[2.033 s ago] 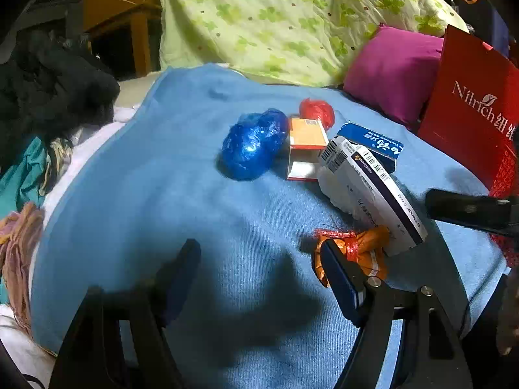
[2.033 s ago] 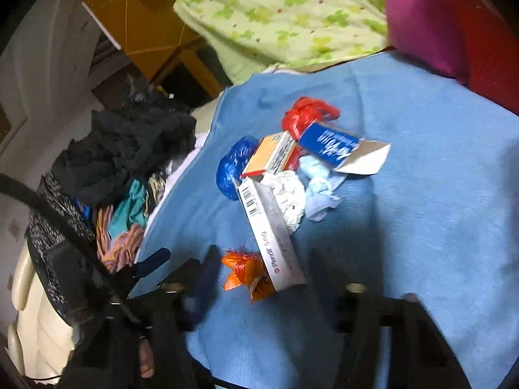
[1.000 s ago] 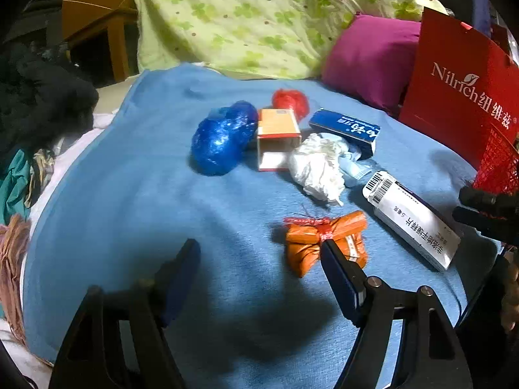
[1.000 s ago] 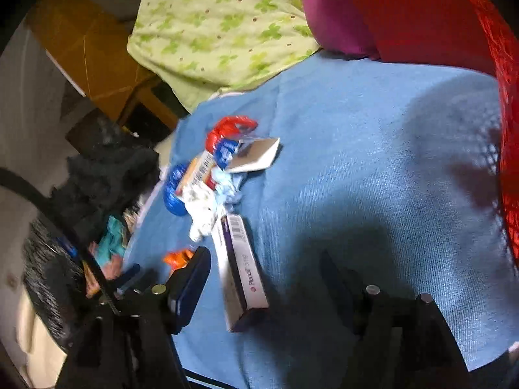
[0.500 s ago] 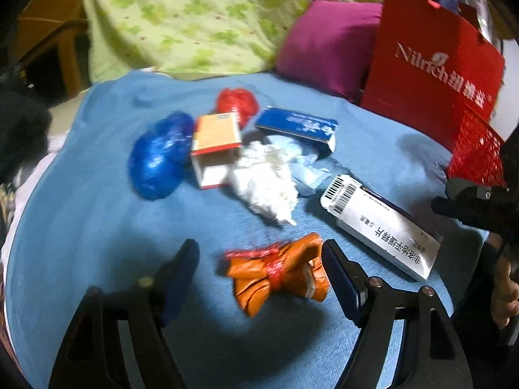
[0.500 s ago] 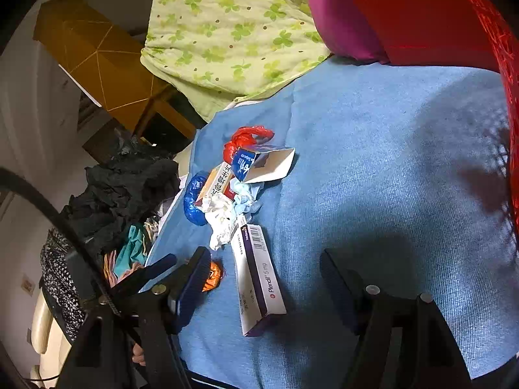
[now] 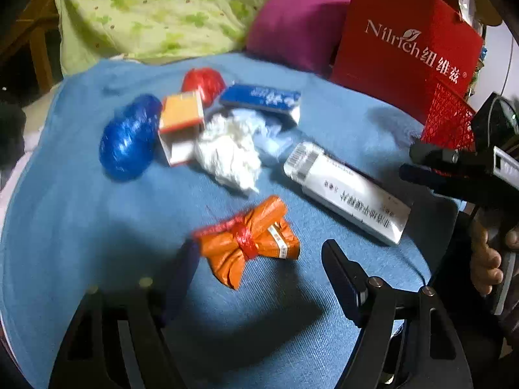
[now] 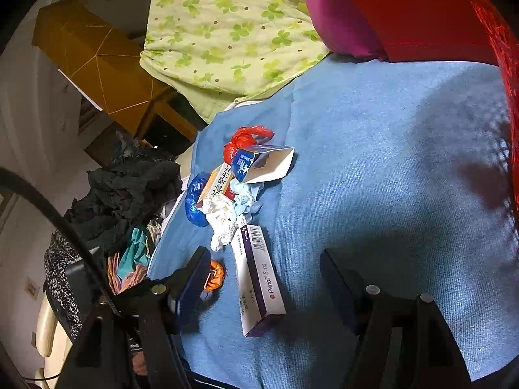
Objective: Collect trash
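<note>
Both claws hang spread wide with nothing in them over the blue blanket [image 7: 81, 227] where the trash lies. From the left wrist view, the left claw [image 7: 259, 259] is the closer one to the orange wrapper [image 7: 249, 243], which sits just past its tips and right in the gap between the two fingers, not touched by either. The wrapper is tied in the middle with red string like a bow, and its long way runs across from left to right, so the fingers stand at its two ends. I think the left claw only needs to go down and squeeze. A long white box [image 7: 347, 194] lies to the right of the wrapper, slanting from far left to near right. From the right wrist view, the right claw [image 8: 262, 272] has this box [image 8: 256, 275] between its fingers, pointing away from it. The red basket [image 7: 447, 120] waits at the far right edge, and the other trash lies farther off.
</note>
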Demonstrator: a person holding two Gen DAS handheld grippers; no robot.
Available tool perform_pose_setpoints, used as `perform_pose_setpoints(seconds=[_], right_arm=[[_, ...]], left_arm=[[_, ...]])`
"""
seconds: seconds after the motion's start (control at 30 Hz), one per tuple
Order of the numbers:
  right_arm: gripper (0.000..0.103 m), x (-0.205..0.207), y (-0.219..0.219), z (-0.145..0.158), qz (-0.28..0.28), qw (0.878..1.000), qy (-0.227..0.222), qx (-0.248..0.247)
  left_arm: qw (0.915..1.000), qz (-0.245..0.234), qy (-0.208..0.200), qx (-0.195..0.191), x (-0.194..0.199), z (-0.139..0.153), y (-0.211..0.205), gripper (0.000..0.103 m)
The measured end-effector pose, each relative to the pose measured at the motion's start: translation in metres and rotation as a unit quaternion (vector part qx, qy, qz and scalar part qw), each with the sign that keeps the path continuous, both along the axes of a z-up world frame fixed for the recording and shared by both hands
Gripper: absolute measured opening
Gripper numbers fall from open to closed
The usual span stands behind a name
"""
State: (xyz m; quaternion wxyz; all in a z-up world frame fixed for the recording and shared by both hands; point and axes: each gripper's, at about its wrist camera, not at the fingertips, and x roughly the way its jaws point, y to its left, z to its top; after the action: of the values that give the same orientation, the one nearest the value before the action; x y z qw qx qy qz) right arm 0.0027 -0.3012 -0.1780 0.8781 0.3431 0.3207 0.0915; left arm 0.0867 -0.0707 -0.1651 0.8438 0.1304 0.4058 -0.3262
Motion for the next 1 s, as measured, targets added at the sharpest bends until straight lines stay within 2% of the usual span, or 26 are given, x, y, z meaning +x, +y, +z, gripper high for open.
perform_pose_setpoints(seconds=[0.1,0.23,0.57,0.77,1.0], right_arm=[[0.074,0.0,0.001,-0.001,0.001,1.0,0.001,-0.001],[0.074,0.001,0.0,-0.001,0.001,1.0,0.002,0.0],[0.074,0.003,0.002,-0.002,0.007,1.0,0.005,-0.002],[0.074,0.003,0.003,-0.002,0.007,1.0,0.006,-0.006],[0.074,0.003,0.003,-0.002,0.007,1.0,0.007,-0.008]], left_arm=[[0.9993,0.001,-0.021,0.03,0.012,0.007,-0.002,0.078],[0.998,-0.027,-0.006,0.056,0.026,0.001,-0.008,0.078],[0.9959,-0.062,0.012,0.064,0.0,-0.008,-0.011,0.078],[0.9942,-0.048,-0.035,0.089,-0.011,0.002,-0.017,0.078],[0.9898,-0.03,-0.057,0.127,0.002,0.008,-0.016,0.078]])
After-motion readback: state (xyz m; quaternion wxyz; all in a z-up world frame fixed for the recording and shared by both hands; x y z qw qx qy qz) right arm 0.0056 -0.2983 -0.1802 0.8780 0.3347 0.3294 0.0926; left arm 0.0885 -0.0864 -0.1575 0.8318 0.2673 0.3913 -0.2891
